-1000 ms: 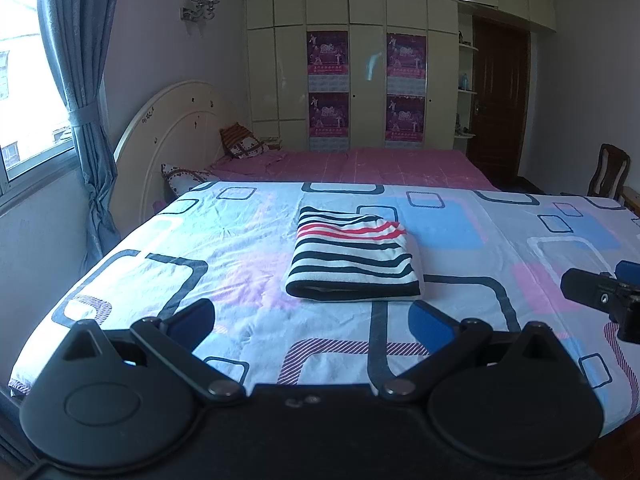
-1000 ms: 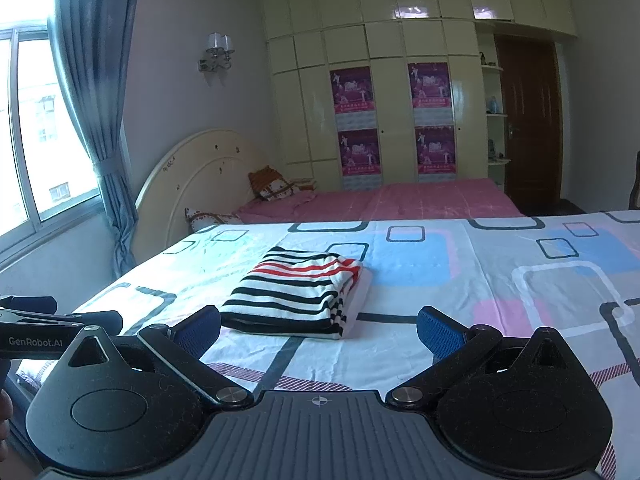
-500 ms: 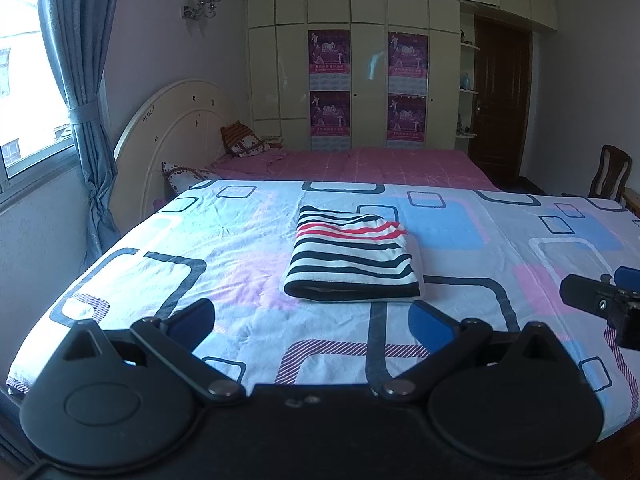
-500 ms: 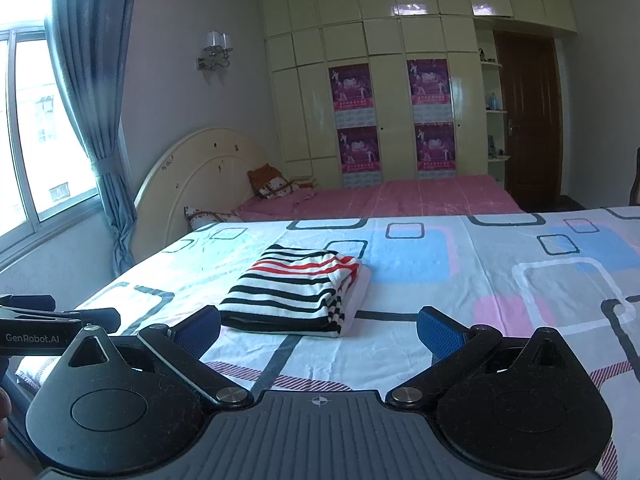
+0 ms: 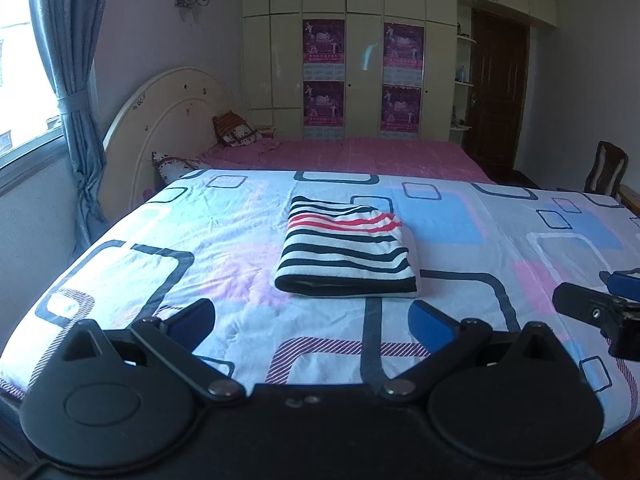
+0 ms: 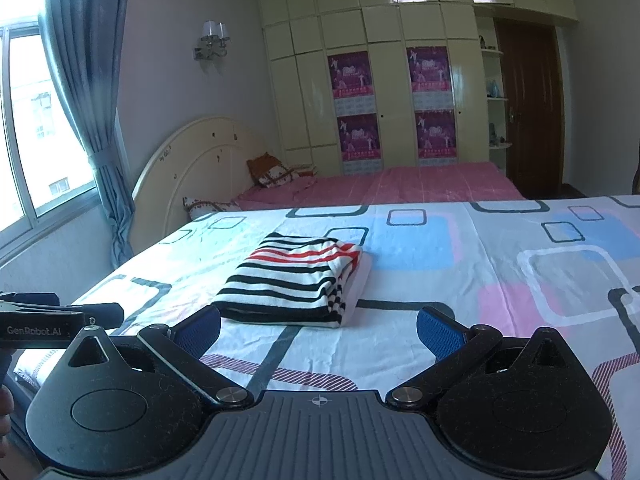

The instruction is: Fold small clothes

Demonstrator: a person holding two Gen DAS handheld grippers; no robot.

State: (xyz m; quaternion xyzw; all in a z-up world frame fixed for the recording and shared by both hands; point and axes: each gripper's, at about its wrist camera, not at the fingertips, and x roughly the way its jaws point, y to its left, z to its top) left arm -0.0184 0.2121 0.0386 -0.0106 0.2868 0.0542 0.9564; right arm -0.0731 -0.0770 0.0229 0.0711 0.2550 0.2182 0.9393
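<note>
A folded garment with black, white and red stripes (image 5: 346,258) lies flat on the patterned bedsheet (image 5: 200,240); it also shows in the right wrist view (image 6: 294,284). My left gripper (image 5: 312,318) is open and empty, held back from the garment's near edge. My right gripper (image 6: 318,330) is open and empty, just short of the garment's near right corner. The right gripper shows at the right edge of the left wrist view (image 5: 600,308). The left gripper shows at the left edge of the right wrist view (image 6: 60,316).
A second bed with a pink sheet (image 5: 348,154) and pillows (image 5: 236,132) lies behind. A window with a blue curtain (image 5: 76,100) is on the left. A wardrobe wall (image 5: 360,60), a dark door (image 5: 496,92) and a wooden chair (image 5: 608,166) stand at the back right.
Both grippers have shifted only slightly and stay open. The folded garment has not moved.
</note>
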